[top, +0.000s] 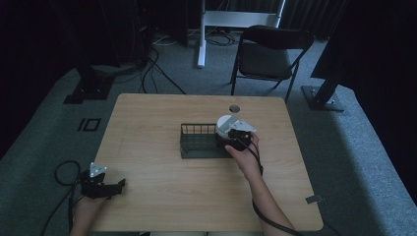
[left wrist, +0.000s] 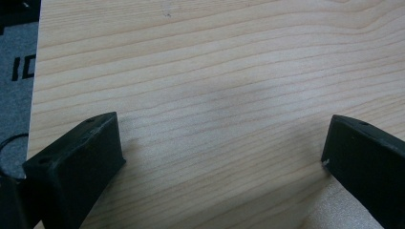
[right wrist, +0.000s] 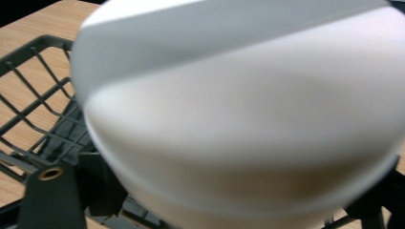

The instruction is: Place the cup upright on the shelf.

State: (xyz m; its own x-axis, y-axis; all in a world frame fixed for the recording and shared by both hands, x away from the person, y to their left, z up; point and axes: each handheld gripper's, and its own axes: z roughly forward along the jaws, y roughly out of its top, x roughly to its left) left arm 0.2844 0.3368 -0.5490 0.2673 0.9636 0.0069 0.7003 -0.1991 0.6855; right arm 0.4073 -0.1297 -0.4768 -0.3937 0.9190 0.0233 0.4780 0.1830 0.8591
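Observation:
A white bowl (top: 225,125) hangs tilted over the right end of a black wire rack (top: 196,142) at the table's middle. My right gripper (top: 236,138) is shut on the bowl from the near side. In the right gripper view the blurred white bowl (right wrist: 248,109) sits very close between the black jaws, with the rack's wires (right wrist: 33,119) behind and below it. My left gripper (top: 105,187) rests at the table's near left corner. It is open (left wrist: 222,157), with only bare wood between its jaws.
The wooden table (top: 147,162) has a round cable hole (top: 234,108) near its far edge. A black folding chair (top: 270,54) stands beyond the table. Cables (top: 61,174) trail on the carpet at the left, and stand bases (top: 322,101) flank the table.

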